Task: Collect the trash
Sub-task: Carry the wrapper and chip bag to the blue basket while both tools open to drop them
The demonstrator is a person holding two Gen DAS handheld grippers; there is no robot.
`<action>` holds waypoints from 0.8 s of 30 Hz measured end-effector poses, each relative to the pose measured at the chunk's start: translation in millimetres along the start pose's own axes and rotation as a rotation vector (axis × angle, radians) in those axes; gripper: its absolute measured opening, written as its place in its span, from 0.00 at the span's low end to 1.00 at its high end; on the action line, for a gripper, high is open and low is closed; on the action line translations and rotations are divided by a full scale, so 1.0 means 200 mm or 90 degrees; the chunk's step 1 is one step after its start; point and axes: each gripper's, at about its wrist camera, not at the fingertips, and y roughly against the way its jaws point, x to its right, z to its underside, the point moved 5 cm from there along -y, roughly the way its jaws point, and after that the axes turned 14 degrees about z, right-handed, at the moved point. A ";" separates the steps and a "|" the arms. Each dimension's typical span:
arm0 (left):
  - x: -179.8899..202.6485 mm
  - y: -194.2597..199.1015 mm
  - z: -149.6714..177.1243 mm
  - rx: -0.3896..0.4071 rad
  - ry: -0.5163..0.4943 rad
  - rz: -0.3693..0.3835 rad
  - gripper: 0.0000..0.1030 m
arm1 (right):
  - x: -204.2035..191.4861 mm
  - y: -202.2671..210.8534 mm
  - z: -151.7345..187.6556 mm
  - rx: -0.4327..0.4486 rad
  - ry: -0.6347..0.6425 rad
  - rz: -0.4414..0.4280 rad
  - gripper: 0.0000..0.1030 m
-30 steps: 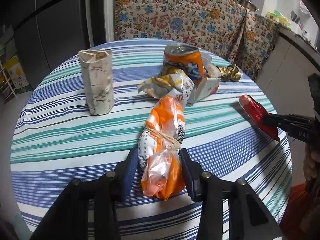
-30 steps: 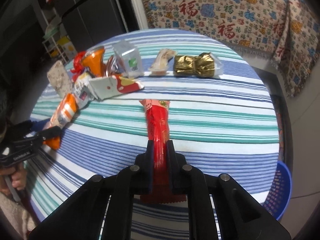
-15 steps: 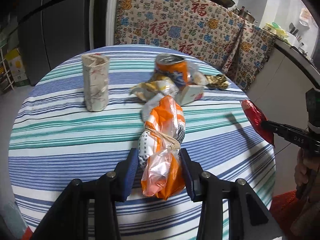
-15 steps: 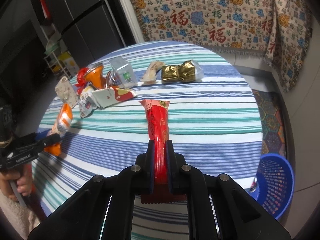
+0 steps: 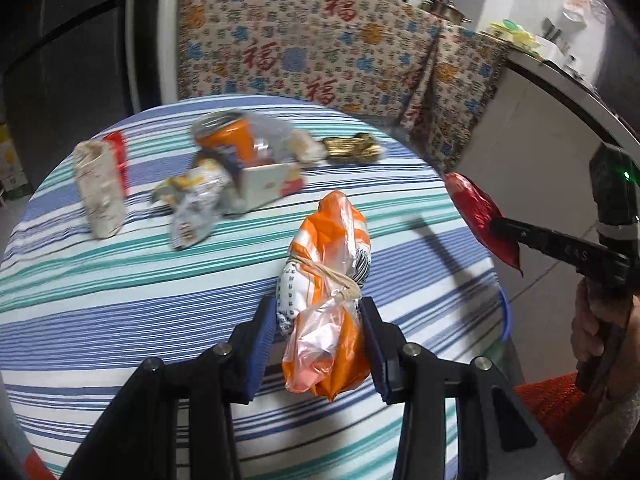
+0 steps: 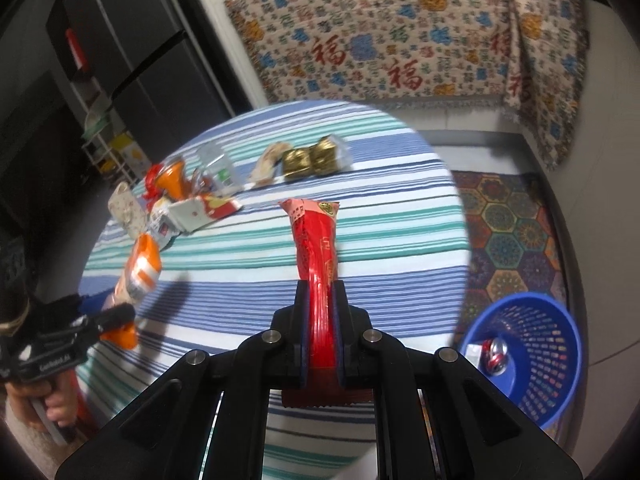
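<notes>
My left gripper [image 5: 320,340] is shut on an orange and white plastic bag bundle [image 5: 328,280] tied with a rubber band, held above the striped table [image 5: 120,300]. It also shows in the right wrist view [image 6: 138,276]. My right gripper [image 6: 320,320] is shut on a long red snack wrapper [image 6: 316,248], held above the table's right side. The wrapper also shows in the left wrist view [image 5: 480,216]. A blue trash basket [image 6: 532,352] stands on the floor at the right, with a crushed can inside.
On the table lie an orange can [image 5: 228,140], a paper roll [image 5: 100,192], crumpled wrappers [image 5: 192,200], a white carton [image 5: 268,184] and gold wrappers [image 5: 352,148]. A patterned cloth [image 6: 400,32] covers furniture behind. A patterned rug [image 6: 512,232] lies by the basket.
Both grippers have risen and swung right with their loads. The table looks farther away, and the blue basket has come fully into the right wrist view.
</notes>
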 end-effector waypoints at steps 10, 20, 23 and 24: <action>0.46 -0.25 -0.09 -0.033 -0.064 0.089 0.41 | 0.53 0.09 0.06 0.007 -0.098 0.093 0.08; 0.97 -0.61 -0.20 -0.066 -0.128 0.168 0.41 | 1.00 0.18 0.01 -0.006 -0.123 0.190 0.08; 1.06 -0.74 -0.20 -0.078 -0.139 0.173 0.41 | 1.12 0.12 0.07 -0.009 -0.154 0.205 0.08; 1.08 -0.79 -0.19 -0.084 -0.143 0.171 0.41 | 1.15 0.10 0.10 -0.013 -0.165 0.204 0.08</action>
